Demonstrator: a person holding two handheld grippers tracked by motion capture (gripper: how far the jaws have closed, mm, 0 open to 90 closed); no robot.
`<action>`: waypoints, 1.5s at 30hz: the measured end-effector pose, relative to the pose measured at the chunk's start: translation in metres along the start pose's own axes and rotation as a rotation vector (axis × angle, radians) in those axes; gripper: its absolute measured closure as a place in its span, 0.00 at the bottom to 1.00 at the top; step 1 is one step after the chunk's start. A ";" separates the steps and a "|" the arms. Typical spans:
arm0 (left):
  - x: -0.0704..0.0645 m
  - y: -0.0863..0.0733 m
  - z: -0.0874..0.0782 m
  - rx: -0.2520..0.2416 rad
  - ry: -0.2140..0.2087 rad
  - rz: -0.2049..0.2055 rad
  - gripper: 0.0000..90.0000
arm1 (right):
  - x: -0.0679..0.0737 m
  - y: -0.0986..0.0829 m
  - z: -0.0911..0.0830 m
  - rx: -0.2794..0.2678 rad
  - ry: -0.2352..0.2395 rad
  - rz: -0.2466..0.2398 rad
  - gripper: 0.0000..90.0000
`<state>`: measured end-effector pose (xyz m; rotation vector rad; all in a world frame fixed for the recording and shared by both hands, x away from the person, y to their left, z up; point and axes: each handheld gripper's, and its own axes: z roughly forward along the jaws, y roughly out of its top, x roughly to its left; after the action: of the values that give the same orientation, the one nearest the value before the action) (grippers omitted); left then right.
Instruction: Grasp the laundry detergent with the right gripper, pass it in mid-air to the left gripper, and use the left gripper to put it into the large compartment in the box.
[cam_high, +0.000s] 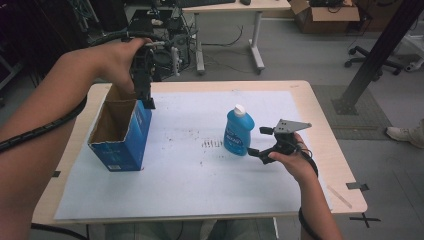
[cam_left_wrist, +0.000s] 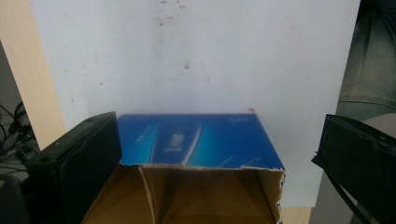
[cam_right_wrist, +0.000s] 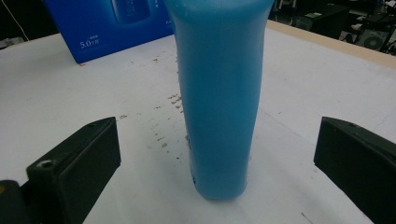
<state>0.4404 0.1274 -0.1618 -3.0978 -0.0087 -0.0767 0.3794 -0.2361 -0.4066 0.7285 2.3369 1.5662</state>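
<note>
An open-topped blue cardboard box stands on the left of the white sheet. My left gripper hangs over the box's far right rim, pointing down. In the left gripper view its jaws stand wide apart above the box's blue side and brown inside, holding nothing. A blue bottle with a white cap stands upright mid-table. My right gripper is open just right of it. In the right gripper view the bottle stands between the spread jaws, untouched.
A white sheet covers most of the wooden table; dark specks mark it left of the bottle. Beyond the table are a desk, cables, a cardboard box, an office chair and a black post.
</note>
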 end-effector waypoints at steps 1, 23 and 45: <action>0.000 0.000 0.000 0.000 0.000 0.000 0.00 | 0.000 0.000 0.000 0.000 0.000 0.000 0.00; -0.010 -0.007 0.018 -0.039 -0.013 0.003 0.00 | -0.003 -0.005 0.025 -0.036 0.011 0.013 0.00; -0.046 -0.004 0.030 -0.036 -0.007 0.066 0.00 | -0.002 -0.004 0.041 -0.067 0.007 0.004 0.00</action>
<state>0.3962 0.1324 -0.1936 -3.1311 0.0957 -0.0645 0.3987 -0.2062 -0.4270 0.7141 2.2769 1.6427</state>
